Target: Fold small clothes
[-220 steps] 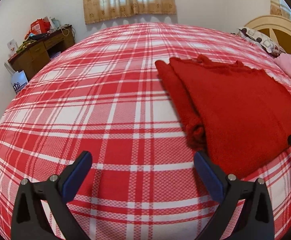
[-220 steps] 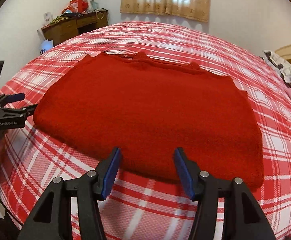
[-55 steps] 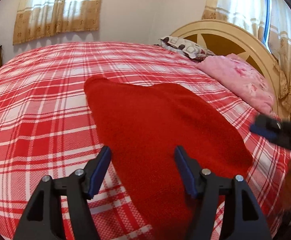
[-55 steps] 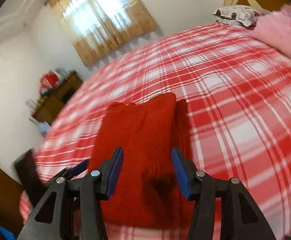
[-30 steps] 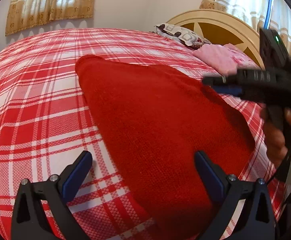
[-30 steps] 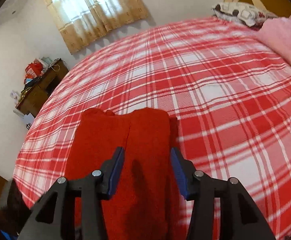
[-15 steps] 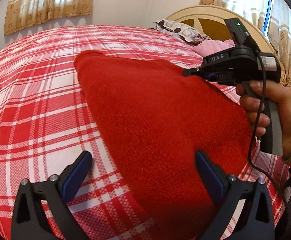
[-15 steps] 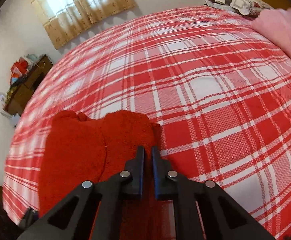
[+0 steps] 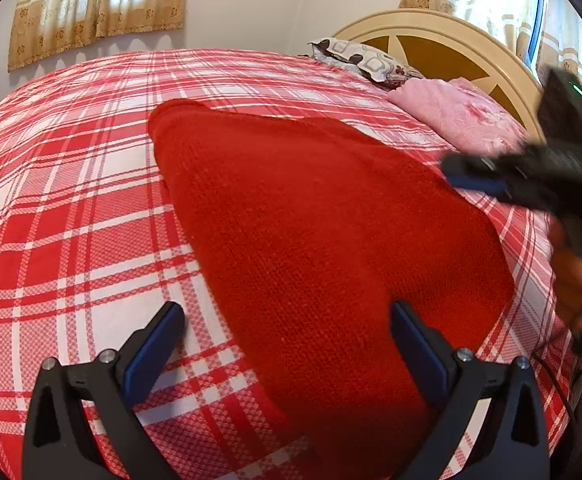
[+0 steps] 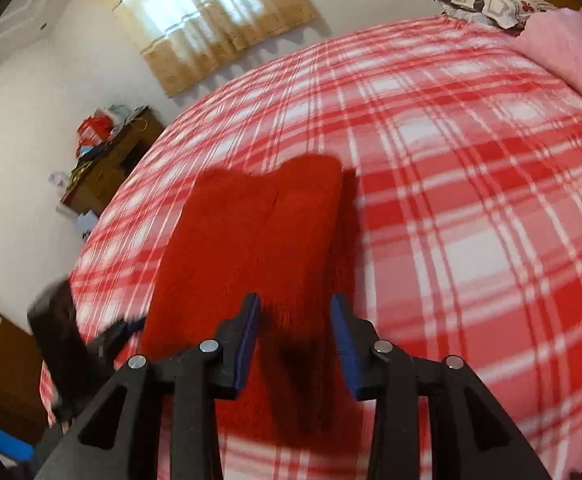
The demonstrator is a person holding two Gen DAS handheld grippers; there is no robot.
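While the red knitted garment (image 9: 323, 240) is lying folded on the red-and-white plaid bedspread (image 9: 71, 200), I am holding my left gripper (image 9: 287, 344) low over its near end, with the blue pads spread wide. One pad is hanging over bare plaid to the left, the other over the red knit to the right, and neither is pressing on anything. Seen from this side, the garment is stretching away from me as a long strip, narrowing toward a rounded far corner.

My right gripper (image 10: 295, 340) is hovering above the same garment (image 10: 251, 248) from the other side. Its jaws have just been opening after a pinch, and they are now standing partly apart with red knit showing below the gap; the pads are not clamping the cloth. That view is blurring with motion. In the left wrist view this gripper (image 9: 475, 180) is showing as a dark smear at the right edge of the bed, above the garment's right border, with my right hand (image 9: 575, 280) wrapping its handle.

At the far right, a pink blanket (image 9: 455, 116) and a patterned pillow (image 9: 363, 60) are lying against the cream headboard (image 9: 443, 28). Beige curtains (image 9: 99, 4) are hanging on the far wall. Off the far left of the bed, a cluttered wooden dresser (image 10: 111, 160) is standing by the wall.
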